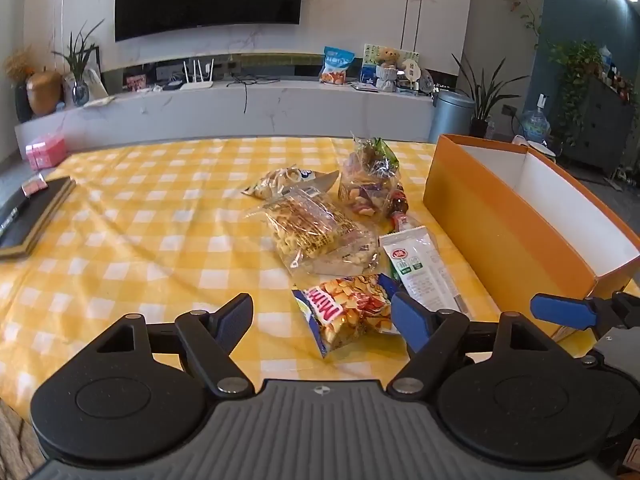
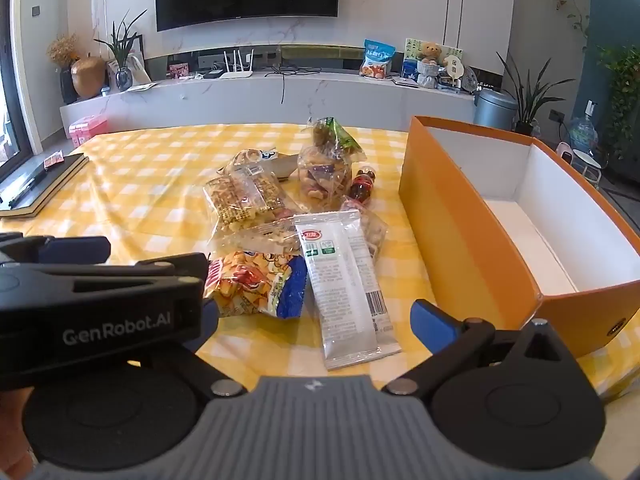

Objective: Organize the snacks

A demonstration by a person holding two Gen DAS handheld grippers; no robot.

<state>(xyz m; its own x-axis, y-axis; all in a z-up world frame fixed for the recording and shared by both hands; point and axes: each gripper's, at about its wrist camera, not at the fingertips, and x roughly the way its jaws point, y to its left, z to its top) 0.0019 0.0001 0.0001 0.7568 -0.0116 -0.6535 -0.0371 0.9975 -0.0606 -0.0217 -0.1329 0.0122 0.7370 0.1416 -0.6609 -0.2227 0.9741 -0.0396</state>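
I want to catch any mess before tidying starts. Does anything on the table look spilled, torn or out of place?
Nothing looks spilled or torn. The snack packets lie in a loose, overlapping heap on the yellow checked tablecloth, beside the empty orange cardboard box. A small dark drink bottle lies on its side among them.

We are seeing bright daylight coming in from the window [image 2: 10,120] at left, glaring off the checked tablecloth [image 1: 140,220], while fisheye bending is darkening and blurring both views' corners.
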